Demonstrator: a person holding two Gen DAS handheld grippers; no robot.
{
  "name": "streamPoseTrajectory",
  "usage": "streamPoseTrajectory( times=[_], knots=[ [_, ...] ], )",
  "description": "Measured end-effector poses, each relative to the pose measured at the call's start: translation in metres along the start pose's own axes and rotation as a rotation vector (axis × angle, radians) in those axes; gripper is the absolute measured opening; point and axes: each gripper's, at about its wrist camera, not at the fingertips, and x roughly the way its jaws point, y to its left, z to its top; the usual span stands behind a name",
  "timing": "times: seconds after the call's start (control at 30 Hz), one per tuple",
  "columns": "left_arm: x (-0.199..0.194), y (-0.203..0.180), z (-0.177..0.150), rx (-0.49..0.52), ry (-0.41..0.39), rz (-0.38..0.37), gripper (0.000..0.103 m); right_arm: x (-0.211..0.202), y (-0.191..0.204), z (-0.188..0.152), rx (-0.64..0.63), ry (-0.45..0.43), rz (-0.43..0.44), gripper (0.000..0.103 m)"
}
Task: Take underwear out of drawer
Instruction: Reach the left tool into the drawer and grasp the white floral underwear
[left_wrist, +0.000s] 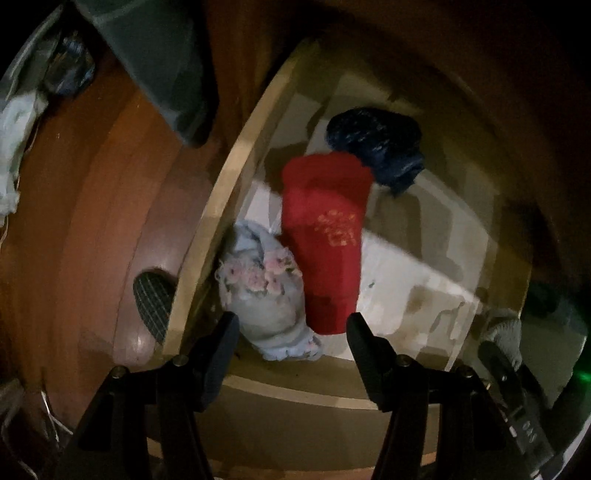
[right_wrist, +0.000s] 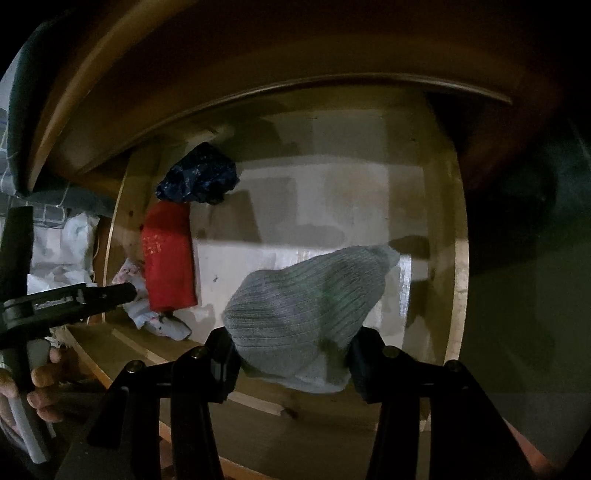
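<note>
An open wooden drawer (left_wrist: 207, 229) holds rolled underwear. A pale blue floral piece (left_wrist: 258, 291) lies against the left wall, a red piece (left_wrist: 325, 236) lies beside it, and a dark blue piece (left_wrist: 380, 147) lies farther back. My left gripper (left_wrist: 293, 325) hangs open just above the floral piece, its fingers astride it without pressing. In the right wrist view my right gripper (right_wrist: 291, 354) is shut on a grey ribbed piece (right_wrist: 306, 295), held above the drawer's pale lined bottom (right_wrist: 332, 206). There the left gripper (right_wrist: 125, 291) reaches in from the left over the floral piece (right_wrist: 155, 317), near the red piece (right_wrist: 168, 258).
The cabinet's top edge (right_wrist: 258, 92) overhangs the drawer's back. A brown wooden floor (left_wrist: 92, 221) with a checked slipper (left_wrist: 153, 302) lies left of the drawer. Dark checked fabric (left_wrist: 159, 55) and white cloth (left_wrist: 14, 147) sit beyond. A person's hand (right_wrist: 40, 391) holds the left gripper's handle.
</note>
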Motion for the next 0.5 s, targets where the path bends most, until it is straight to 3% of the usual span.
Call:
streamPoseTrajectory(
  times=[0.23, 0.3, 0.33, 0.5],
  knots=[
    [-0.008, 0.005, 0.000, -0.069, -0.032, 0.031, 0.060, -0.004, -0.010, 0.002, 0.033, -0.008, 0.021, 0.046],
    [-0.007, 0.007, -0.001, -0.083, -0.027, 0.080, 0.041, -0.006, -0.010, 0.003, 0.031, -0.015, 0.013, 0.047],
    [-0.005, 0.008, -0.001, -0.087, -0.030, 0.121, 0.037, -0.006, -0.010, 0.003, 0.031, -0.018, 0.010, 0.047],
    [0.002, 0.009, 0.000, -0.094, -0.005, 0.136, 0.034, -0.008, -0.006, 0.002, 0.018, -0.029, 0.020, 0.047]
  ],
)
